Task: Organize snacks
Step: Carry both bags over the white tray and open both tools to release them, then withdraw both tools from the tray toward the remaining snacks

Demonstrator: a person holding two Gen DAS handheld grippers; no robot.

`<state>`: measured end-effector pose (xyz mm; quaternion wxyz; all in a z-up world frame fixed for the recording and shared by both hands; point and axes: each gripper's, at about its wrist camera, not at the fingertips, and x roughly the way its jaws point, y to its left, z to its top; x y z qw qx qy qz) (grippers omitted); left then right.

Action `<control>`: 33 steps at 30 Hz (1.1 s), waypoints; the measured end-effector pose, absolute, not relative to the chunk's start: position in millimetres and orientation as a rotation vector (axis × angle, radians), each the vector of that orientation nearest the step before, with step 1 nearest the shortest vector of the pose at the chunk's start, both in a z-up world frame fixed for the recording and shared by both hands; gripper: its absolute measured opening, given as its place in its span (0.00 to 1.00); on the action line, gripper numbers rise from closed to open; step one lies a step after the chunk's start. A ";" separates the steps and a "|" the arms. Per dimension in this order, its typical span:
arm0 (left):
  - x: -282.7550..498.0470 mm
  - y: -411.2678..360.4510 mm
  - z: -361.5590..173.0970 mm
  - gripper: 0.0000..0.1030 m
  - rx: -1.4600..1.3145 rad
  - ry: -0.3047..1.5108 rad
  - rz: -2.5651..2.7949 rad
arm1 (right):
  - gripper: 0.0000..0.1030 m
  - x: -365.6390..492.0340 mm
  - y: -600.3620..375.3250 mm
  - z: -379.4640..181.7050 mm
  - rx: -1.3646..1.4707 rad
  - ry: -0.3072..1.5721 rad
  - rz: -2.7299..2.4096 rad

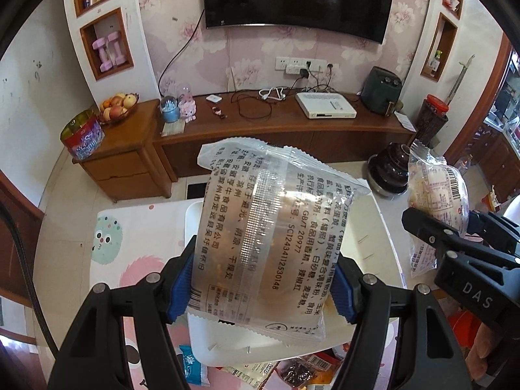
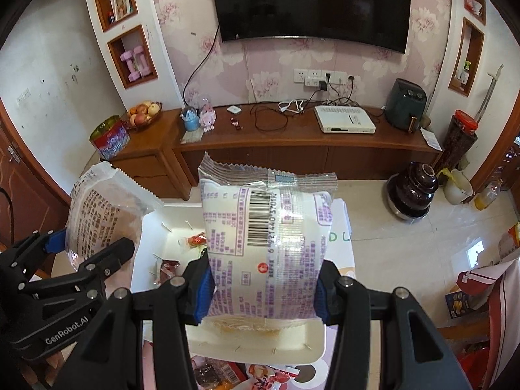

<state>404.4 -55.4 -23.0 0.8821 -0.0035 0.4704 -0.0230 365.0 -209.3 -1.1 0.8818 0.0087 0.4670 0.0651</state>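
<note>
Left tongs: the left tongs (image 1: 263, 289) pinch a clear packet (image 1: 260, 237) by its lower sides, blue pads (image 1: 182, 289) pressed into the film on both edges.
Right tongs: the right tongs (image 2: 261, 295) pinch a white packet (image 2: 265, 243) with purple print and a barcode — same hold, low on its sides.
Where the packets are: both are held up in the air above the white tray (image 2: 260, 341) on the table (image 1: 136, 227); each stands upright between its pads, top seam away from the camera.
How they will handle: probably light, soft and puffy, with a cake or pastry inside that would crush under a hard squeeze; the film looks slick, so a loose pinch may let it slide.
Where to hold: across the sides near the bottom seam, as now — or on the crimped seam itself, which spares the filling.
Other snacks: a few small wrapped pieces (image 2: 169, 269) lie in the tray, more packets (image 1: 312, 370) on the table just before it.
</note>
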 end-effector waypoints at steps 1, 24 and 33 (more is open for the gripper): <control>406.3 -55.8 -26.1 0.67 -0.005 0.985 -0.045 | 0.48 367.9 -209.0 -4.5 0.016 0.981 0.135; 383.6 -43.7 -24.9 0.89 0.020 0.983 -0.011 | 0.58 362.5 -204.1 -18.4 0.039 1.035 0.154; 353.7 -34.3 -14.0 0.89 0.016 0.982 -0.011 | 0.58 333.6 -204.7 -9.8 0.071 1.033 0.162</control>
